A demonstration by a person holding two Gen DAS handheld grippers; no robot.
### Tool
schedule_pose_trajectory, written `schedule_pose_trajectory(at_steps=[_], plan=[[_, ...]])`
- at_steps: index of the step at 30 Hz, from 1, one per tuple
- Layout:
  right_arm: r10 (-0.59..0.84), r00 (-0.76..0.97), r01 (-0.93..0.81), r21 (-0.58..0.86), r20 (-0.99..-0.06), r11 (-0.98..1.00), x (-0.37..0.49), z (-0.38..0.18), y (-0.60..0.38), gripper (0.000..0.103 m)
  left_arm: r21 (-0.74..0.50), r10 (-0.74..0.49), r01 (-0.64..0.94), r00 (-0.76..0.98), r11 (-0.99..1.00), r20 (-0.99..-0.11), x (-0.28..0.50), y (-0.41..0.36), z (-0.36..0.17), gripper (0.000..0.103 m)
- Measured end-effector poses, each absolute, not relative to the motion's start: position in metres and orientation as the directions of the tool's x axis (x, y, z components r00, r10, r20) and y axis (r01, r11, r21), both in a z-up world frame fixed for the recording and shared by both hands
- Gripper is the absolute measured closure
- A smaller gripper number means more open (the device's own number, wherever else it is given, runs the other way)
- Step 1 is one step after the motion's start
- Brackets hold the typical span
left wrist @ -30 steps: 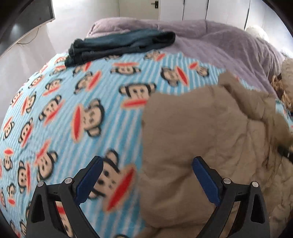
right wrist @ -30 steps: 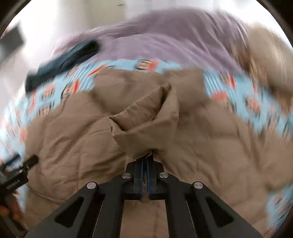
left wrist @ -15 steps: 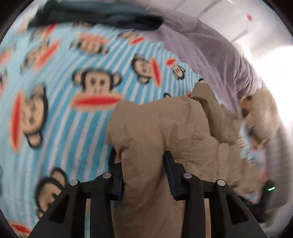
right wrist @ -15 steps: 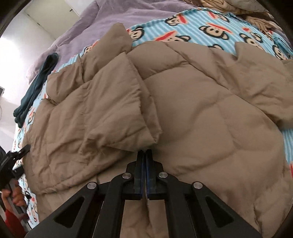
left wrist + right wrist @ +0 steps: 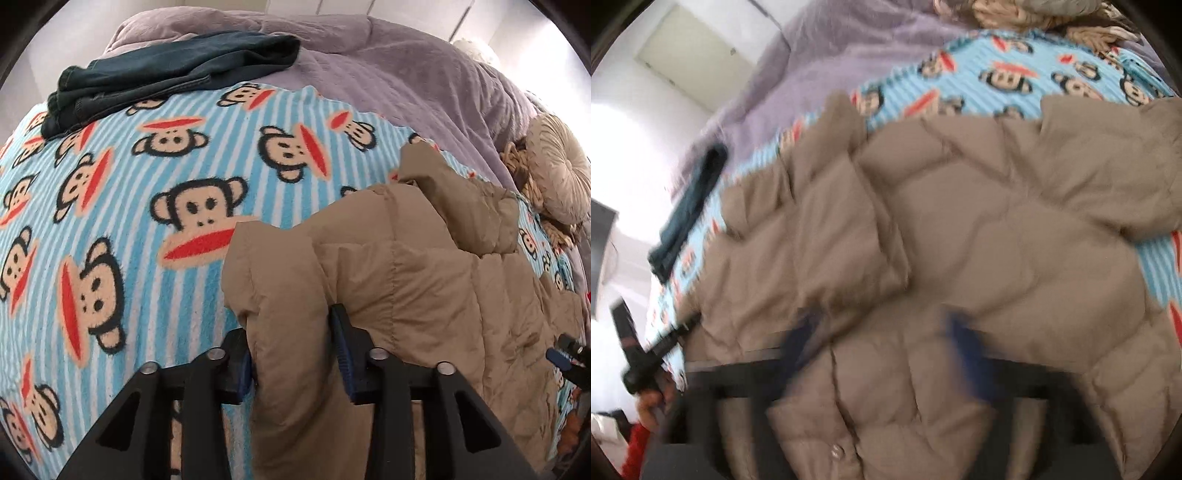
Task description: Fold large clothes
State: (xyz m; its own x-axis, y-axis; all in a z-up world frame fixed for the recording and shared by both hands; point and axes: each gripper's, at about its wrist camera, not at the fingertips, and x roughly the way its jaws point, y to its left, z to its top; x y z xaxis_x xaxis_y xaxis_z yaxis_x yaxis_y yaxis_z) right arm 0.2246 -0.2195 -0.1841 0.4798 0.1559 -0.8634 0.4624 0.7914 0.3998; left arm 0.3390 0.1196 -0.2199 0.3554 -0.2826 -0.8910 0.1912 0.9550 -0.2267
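A tan quilted puffer jacket [image 5: 424, 288] lies spread on a monkey-print blue striped blanket [image 5: 129, 221]. My left gripper [image 5: 293, 362] has a thick fold of the jacket's left edge between its blue pads, which touch the fabric on both sides; its jaws are opening. In the blurred right wrist view, my right gripper [image 5: 882, 343] hovers over the jacket [image 5: 997, 229] near its front snaps. Its jaws are opening and stand wide with nothing pinched. A sleeve [image 5: 827, 229] lies folded across the jacket's body.
A folded dark blue garment [image 5: 166, 74] rests at the blanket's far left edge. A purple duvet [image 5: 388, 74] covers the back of the bed, with a beige round cushion [image 5: 554, 177] at the right. A hand [image 5: 650, 402] holds the left gripper at the bed's edge.
My left gripper went from open beside the jacket to closed around its edge fold. My right gripper let go of the sleeve fold it held and spread wide; the sleeve now lies on the jacket.
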Motion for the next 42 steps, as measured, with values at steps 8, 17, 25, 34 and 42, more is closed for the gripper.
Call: schedule_pose_trajectory(at_steps=[8, 17, 25, 34, 42], plan=[[0.321, 0.375, 0.55, 0.487, -0.87, 0.678, 0.26, -0.235, -0.244, 0.096, -0.154, -0.208, 0.166, 0.382, 0.974, -0.901, 0.333, 0.124, -0.209, 0.045], [0.269, 0.361, 0.566, 0.439, -0.893, 0.697, 0.243, -0.244, -0.238, 0.096, -0.155, -0.229, 0.193, 0.463, 0.969, -0.856, 0.313, 0.136, -0.167, 0.045], [0.222, 0.352, 0.529, 0.389, -0.909, 0.755, 0.233, -0.233, -0.238, 0.094, -0.018, -0.091, 0.175, 0.418, 0.984, -0.904, 0.315, 0.107, -0.225, 0.045], [0.227, 0.341, 0.51, 0.383, -0.912, 0.77, 0.21, -0.206, -0.246, 0.067, -0.007, -0.081, 0.169, 0.435, 0.986, -0.897, 0.29, 0.107, -0.173, 0.045], [0.262, 0.344, 0.531, 0.417, -0.902, 0.738, 0.161, -0.188, -0.264, 0.04, -0.021, -0.128, 0.292, 0.35, 0.956, -0.928, 0.223, 0.05, -0.159, 0.045]])
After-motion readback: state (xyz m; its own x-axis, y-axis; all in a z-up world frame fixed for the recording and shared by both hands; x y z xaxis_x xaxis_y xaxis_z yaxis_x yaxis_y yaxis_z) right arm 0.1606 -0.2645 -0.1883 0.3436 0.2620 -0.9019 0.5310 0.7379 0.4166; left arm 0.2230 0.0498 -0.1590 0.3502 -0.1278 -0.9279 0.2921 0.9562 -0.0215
